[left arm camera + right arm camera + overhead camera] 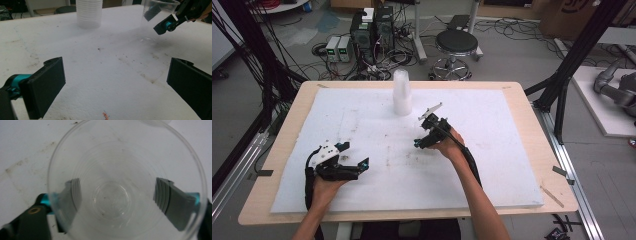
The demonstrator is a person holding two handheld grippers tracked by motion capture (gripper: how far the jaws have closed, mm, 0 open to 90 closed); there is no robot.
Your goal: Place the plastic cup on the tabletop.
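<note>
Barely visible from above, a clear cup (125, 182) stands on the white foam mat (492, 165) between the jaws of the right gripper (424, 134); its walls melt into the mat in the high view. Seen from the right gripper view, the jaws flank the cup's lower half, whether pressing or just apart cannot be told. One stack of cups (402, 92), its count unreadable, stands farther back. The left gripper (354, 156) rests spread wide, holding nothing. Two grippers, one loose cup, one stack.
</note>
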